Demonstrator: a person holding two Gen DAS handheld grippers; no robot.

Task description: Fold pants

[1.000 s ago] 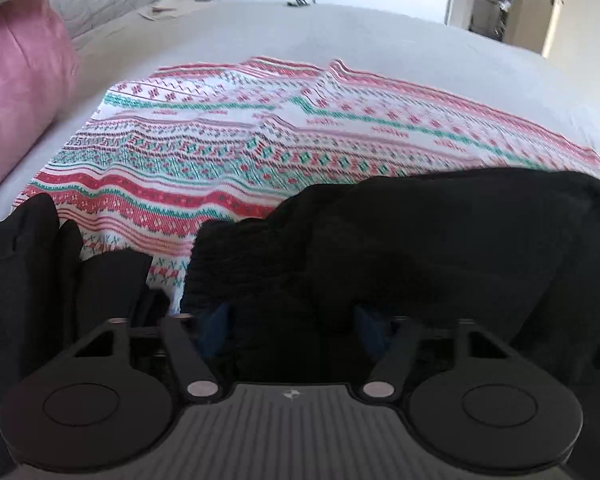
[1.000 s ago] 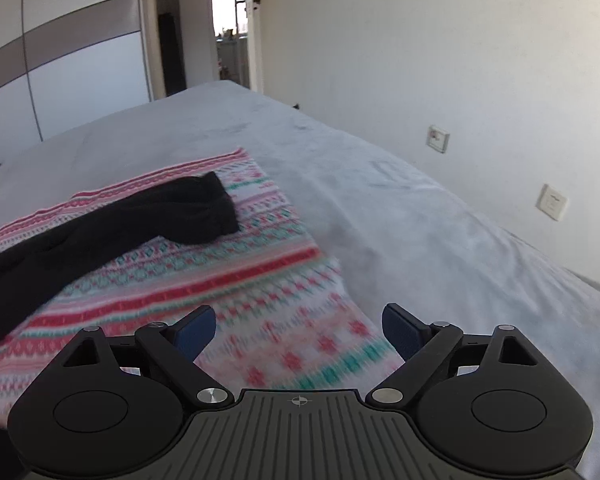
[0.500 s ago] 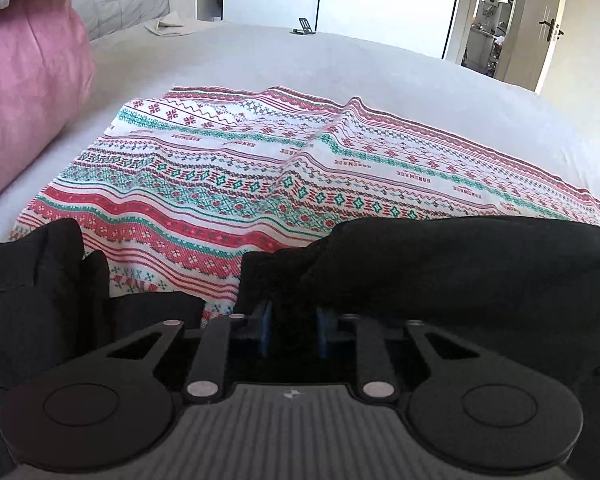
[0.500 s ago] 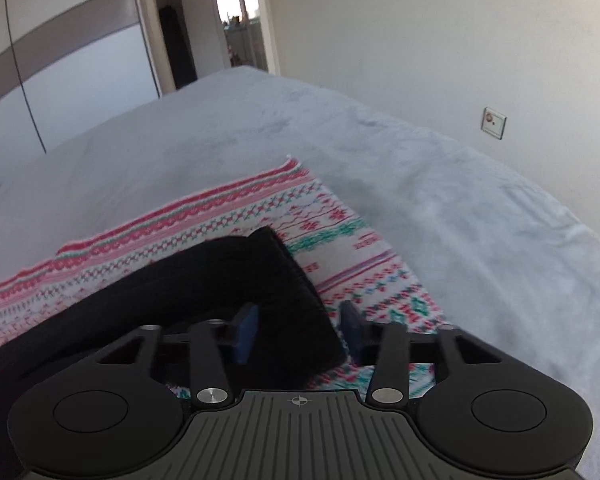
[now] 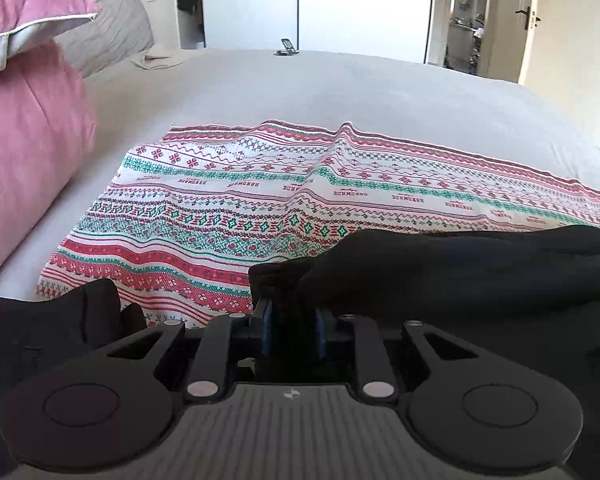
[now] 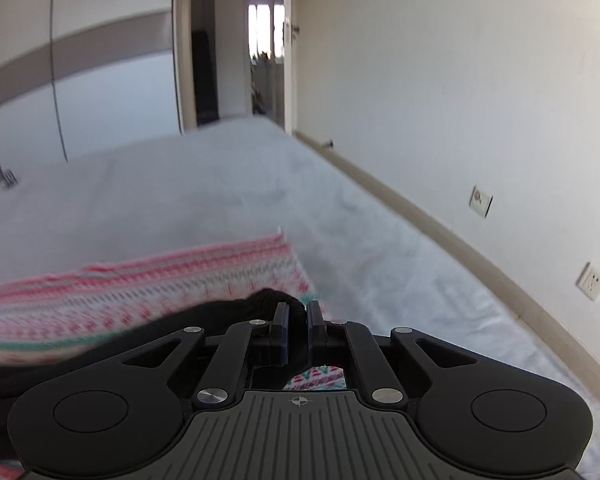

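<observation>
The black pants [image 5: 460, 268] lie on a red, green and white patterned cloth [image 5: 236, 208] spread on the bed. My left gripper [image 5: 291, 320] is shut on a bunched edge of the pants, which run off to the right. In the right wrist view my right gripper [image 6: 297, 320] is shut on another black edge of the pants [image 6: 228, 312], lifted above the patterned cloth [image 6: 140, 292]. More black fabric [image 5: 52, 320] lies at the lower left of the left wrist view.
Pink pillows [image 5: 24, 136] lie at the left of the grey bed [image 5: 340, 88]. A wardrobe [image 5: 320, 20] and an open door stand beyond. In the right wrist view a white wall with sockets [image 6: 591, 281] runs along the bed's right side.
Both grippers have closed on the black pants; they were open a second ago. Both have since lifted, and the right one has swung toward the wall.
</observation>
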